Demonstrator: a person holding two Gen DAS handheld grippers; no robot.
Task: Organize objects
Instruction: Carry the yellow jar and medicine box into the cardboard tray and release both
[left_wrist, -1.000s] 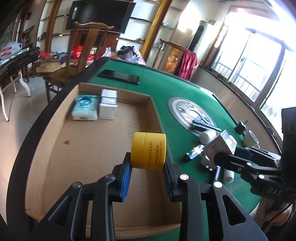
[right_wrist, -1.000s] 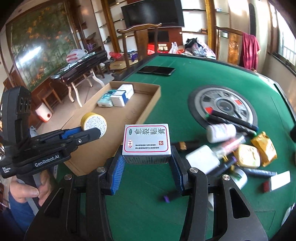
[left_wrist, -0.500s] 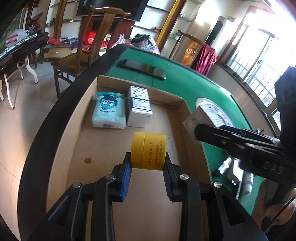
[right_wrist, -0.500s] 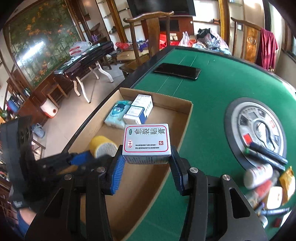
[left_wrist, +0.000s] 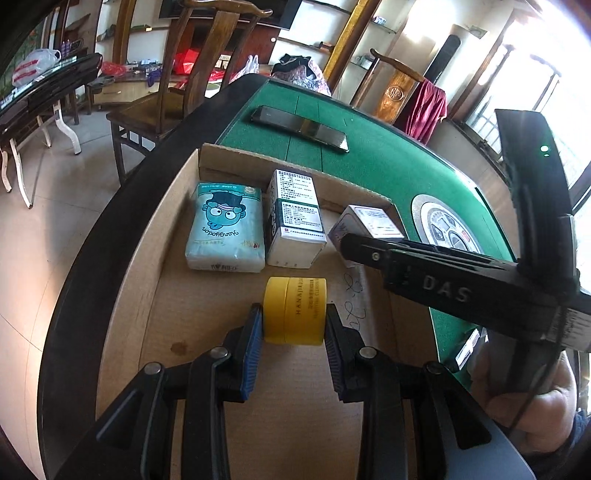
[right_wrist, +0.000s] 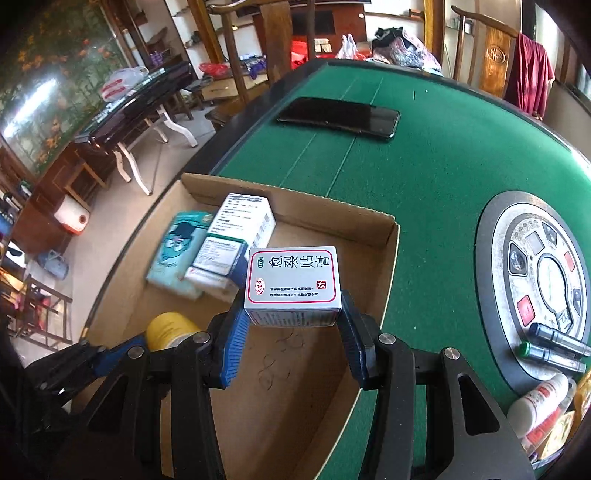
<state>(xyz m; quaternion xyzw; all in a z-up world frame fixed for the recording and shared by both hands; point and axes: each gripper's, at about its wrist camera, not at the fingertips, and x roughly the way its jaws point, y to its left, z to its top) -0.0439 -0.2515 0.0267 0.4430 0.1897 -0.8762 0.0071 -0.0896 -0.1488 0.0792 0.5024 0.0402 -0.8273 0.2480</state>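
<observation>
Black phone (right_wrist: 338, 117) on green table (right_wrist: 443, 155)

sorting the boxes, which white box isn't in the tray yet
The red-bordered white box, clamped in the right gripper above the cardboard tray; the two other white boxes lie inside.

A wooden chair (left_wrist: 177, 92) stands on the pale tiled floor (left_wrist: 48, 229) beside the green felt surface (right_wrist: 443, 155); bright windows (left_wrist: 535, 74) glare right, wall shelves (left_wrist: 325, 22) behind.

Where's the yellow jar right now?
The yellow jar is clamped in the left gripper over the cardboard tray, just before the tissue pack.
</observation>
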